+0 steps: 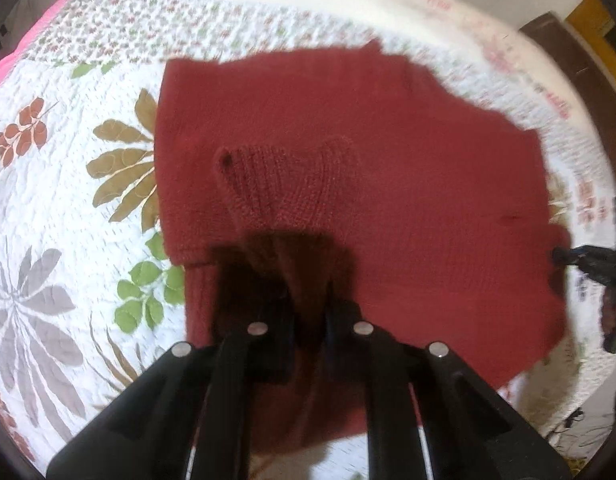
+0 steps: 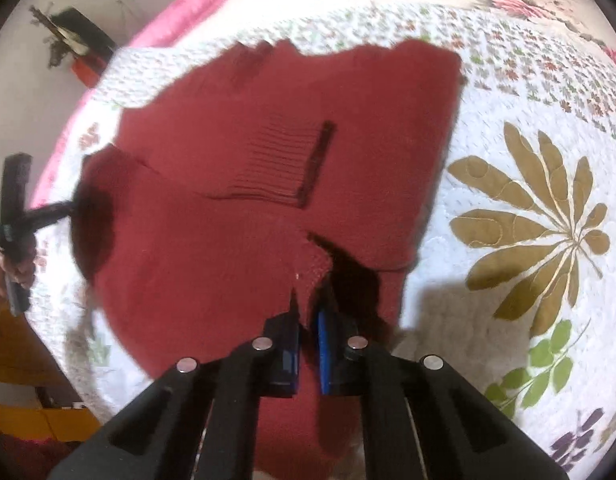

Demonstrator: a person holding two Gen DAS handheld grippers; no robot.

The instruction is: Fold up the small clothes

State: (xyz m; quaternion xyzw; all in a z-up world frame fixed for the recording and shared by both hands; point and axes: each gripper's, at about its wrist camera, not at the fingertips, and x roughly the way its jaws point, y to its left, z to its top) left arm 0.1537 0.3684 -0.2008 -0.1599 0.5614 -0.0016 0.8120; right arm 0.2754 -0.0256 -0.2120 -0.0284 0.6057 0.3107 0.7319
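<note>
1. Sweater (image 1: 347,152), dark red, lies partly folded on the bed's floral quilt (image 1: 68,184).
2. Left hand-held gripper (image 1: 308,316) pinches its near edge.
3. Right hand-held gripper (image 2: 306,320) pinches another edge.
4. Pink blanket (image 2: 156,36) lies beyond.

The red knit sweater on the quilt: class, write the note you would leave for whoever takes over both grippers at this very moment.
Left gripper: shut on the red knit sweater, pinching a raised edge.
Right gripper: also shut on the sweater, at another edge.
Sweater lies across the floral quilt, partly gathered; one ribbed cuff rests on top of the body.
Done: both edges gripped, sleeve apparently tucked in.
Left: probably carry the held edges across to finish the fold, lay it flat, then open both grippers.
The views are blurred, so check the layers first.
</note>
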